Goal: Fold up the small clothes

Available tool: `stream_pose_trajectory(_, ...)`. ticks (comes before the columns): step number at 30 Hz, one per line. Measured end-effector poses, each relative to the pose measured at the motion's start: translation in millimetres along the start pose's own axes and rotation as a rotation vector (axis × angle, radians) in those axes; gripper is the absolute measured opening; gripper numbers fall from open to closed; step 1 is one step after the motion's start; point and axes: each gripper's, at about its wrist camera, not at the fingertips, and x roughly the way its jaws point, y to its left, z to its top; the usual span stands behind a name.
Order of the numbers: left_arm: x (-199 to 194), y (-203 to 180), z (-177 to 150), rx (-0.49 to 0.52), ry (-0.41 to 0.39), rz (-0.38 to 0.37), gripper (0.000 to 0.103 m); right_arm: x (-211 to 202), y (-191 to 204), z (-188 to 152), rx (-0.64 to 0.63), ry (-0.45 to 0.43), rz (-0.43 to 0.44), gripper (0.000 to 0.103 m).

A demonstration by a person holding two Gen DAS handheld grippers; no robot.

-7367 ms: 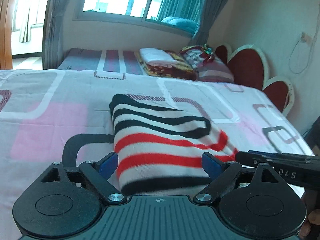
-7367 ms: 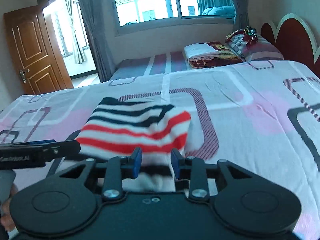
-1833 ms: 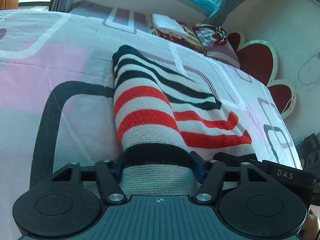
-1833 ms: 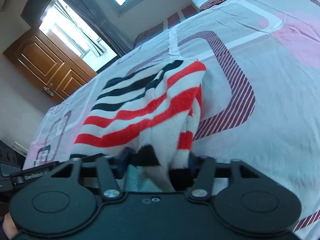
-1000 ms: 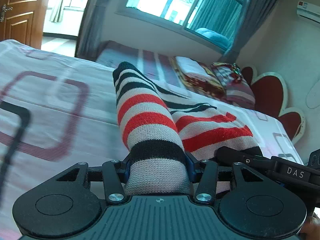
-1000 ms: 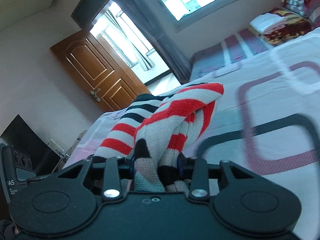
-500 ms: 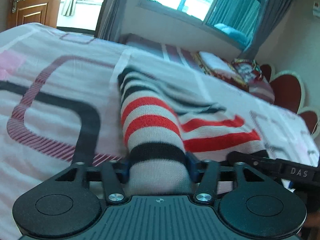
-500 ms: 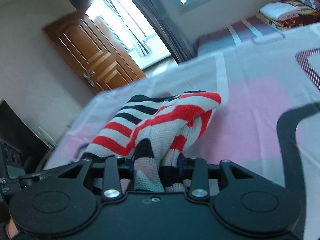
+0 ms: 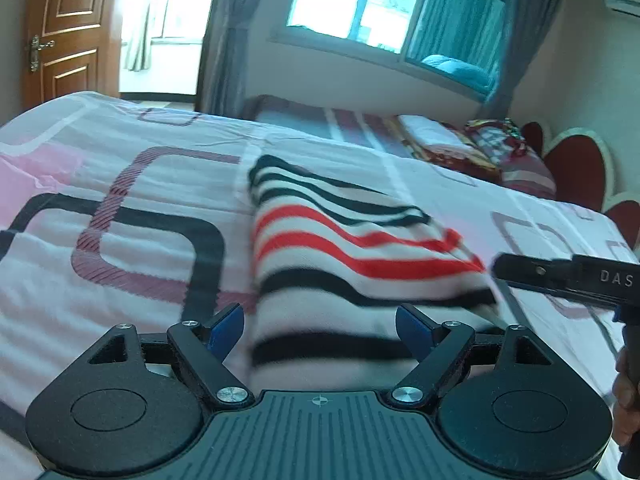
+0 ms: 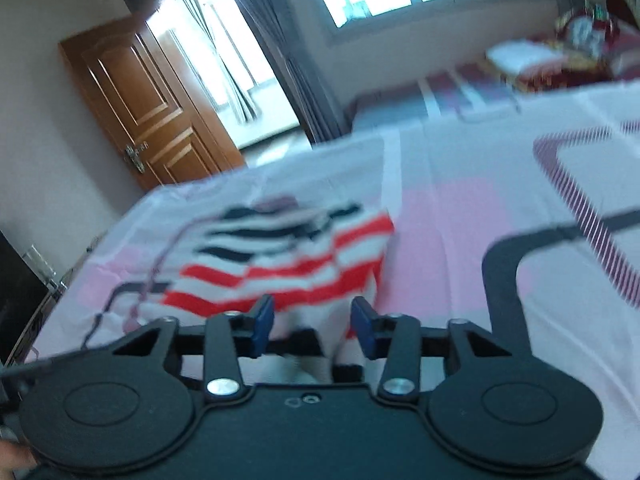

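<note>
A folded striped knit garment (image 9: pixel 344 256), white with black and red stripes, lies flat on the bed (image 9: pixel 120 200). My left gripper (image 9: pixel 320 330) is open, its blue pads on either side of the garment's near edge without clamping it. The garment also shows in the right wrist view (image 10: pixel 288 264), blurred. My right gripper (image 10: pixel 312 326) is open at the garment's near edge. The right gripper's black body (image 9: pixel 568 272) shows at the right of the left wrist view.
The bed has a pink and white sheet with black and maroon rectangles. Folded bedding and pillows (image 9: pixel 472 148) lie at the far end by a red headboard (image 9: pixel 576 168). A wooden door (image 10: pixel 148 108) and curtained windows (image 9: pixel 360 4) stand behind.
Both grippers were shut on the garment and carried it leftward across the bed. Now both have opened and the garment lies flat on the sheet.
</note>
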Motion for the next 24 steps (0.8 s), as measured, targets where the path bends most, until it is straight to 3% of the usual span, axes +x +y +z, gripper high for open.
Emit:
stream_pose_trajectory(2,-0.5,-4.0,-8.4,0.021,0.015,-0.001,0.083,-11.0,13.8,-3.4,-0.048,-0.011,0.017,0.039)
stream_pose_trajectory(4,11.4,-1.0,-17.4,0.021,0.085,0.027,0.083,-14.6,24.3,-13.6,-0.096,-0.002,0.018,0.038)
stream_pose_trajectory(6,26.3,13.8,-24.0,-0.059,0.139,0.01,0.083,-9.1,28.2,-28.0,-0.128,0.044,-0.005,0.034)
stream_pose_trajectory(8,28.8,18.9,-21.5,-0.11,0.158,-0.002,0.084,4.1,21.4,-43.0,-0.13,0.106,-0.068,0.032)
stream_pose_trajectory(11,20.9,11.1,-17.5,-0.066,0.156,0.035,0.084,10.5,12.4,-46.7,-0.107,0.096,-0.076,0.032)
stream_pose_trajectory(17,-5.1,-0.1,-18.1,0.022,0.155,0.068,0.084,-18.8,25.9,-37.1,-0.023,0.047,-0.058,0.044)
stream_pose_trajectory(19,-11.4,-3.4,-21.2,0.023,0.17,0.071,0.089,-29.9,27.9,-40.2,-0.004,0.045,-0.064,0.046)
stream_pose_trajectory(21,-14.2,-4.0,-25.8,0.016,0.183,0.097,0.103,-35.9,30.5,-47.6,-0.01,0.054,-0.093,0.058)
stream_pose_trajectory(24,-19.9,-7.0,-29.4,0.03,0.19,0.1,0.103,-37.6,32.8,-58.4,-0.012,0.076,-0.136,0.059)
